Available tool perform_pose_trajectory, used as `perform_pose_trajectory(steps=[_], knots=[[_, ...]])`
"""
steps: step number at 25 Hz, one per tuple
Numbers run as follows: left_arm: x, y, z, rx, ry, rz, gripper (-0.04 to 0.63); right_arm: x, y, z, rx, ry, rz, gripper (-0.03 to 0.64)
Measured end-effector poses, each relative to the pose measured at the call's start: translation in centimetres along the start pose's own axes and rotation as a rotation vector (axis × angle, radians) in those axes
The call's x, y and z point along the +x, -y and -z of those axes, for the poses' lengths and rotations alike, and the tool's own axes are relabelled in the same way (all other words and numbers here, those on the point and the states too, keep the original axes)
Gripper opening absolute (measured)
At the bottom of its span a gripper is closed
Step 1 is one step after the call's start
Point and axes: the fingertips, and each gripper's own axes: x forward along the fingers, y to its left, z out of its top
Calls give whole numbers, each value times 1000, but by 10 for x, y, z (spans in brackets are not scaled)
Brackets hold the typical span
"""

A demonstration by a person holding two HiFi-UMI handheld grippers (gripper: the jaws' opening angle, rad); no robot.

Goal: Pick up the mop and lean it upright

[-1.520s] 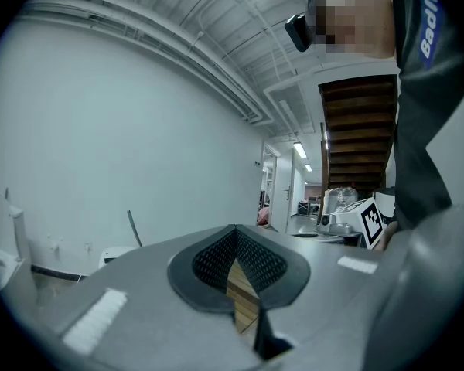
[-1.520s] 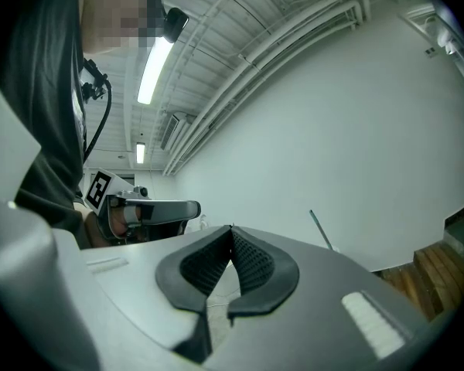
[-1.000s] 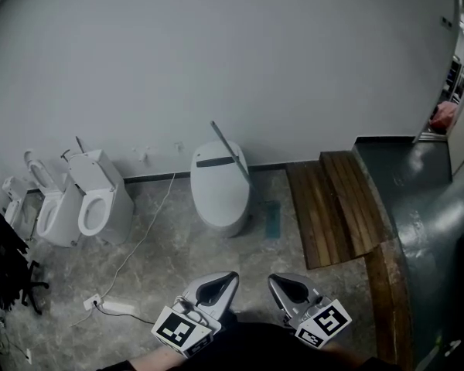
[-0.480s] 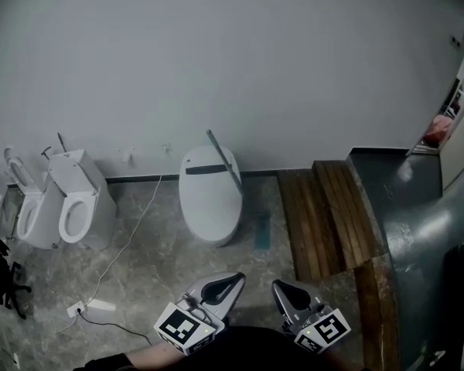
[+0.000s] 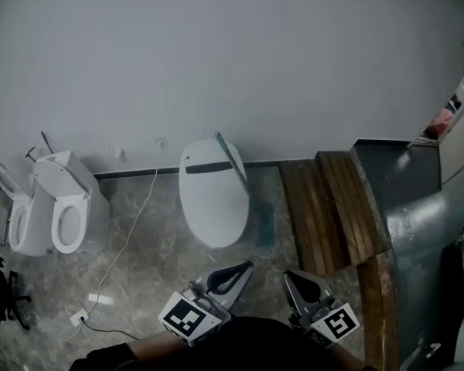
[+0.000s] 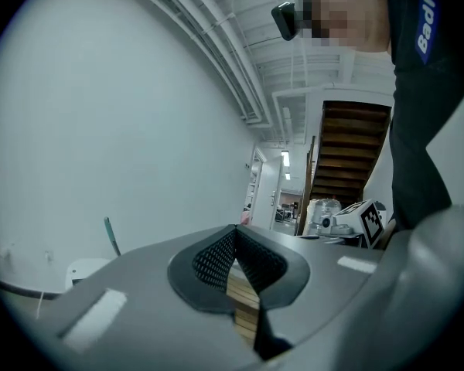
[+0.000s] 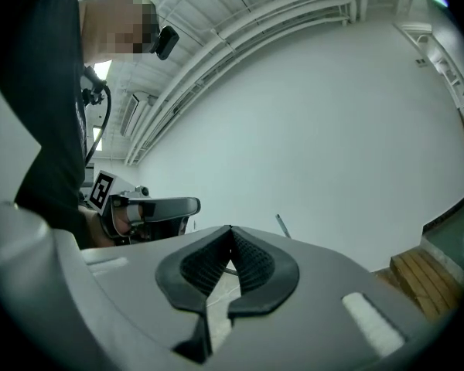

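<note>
Jaws pressed together (nothing btwn) on left gripper (image 5: 244, 269) & right gripper (image 5: 292, 278), both held low, aimed twd mop (image 5: 233, 163).

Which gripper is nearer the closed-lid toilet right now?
Left. The left gripper hangs just short of the closed-lid toilet; the right gripper is further right, nearer the wooden platform.

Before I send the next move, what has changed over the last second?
The head camera drifted: the white closed-lid toilet looks slightly larger and the two open-seat toilets slid left. The left gripper and right gripper shifted a little rightward in view, both shut, holding nothing. The grey-handled mop with a teal head stays leaning on the closed toilet, untouched.
</note>
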Motion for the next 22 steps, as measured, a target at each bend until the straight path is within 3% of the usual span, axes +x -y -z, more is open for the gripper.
perform_pose_trajectory(steps=[5, 12, 22], knots=[[7, -43, -6, -39, 13, 2, 20, 33, 7, -4, -12, -26, 24, 5], [26, -68, -2, -63, -13, 10, 20, 54, 32, -6, -8, -36, 47, 5], [78, -85, -3, -32, -27, -58, 20, 75, 87, -18, 25, -8, -34, 5]])
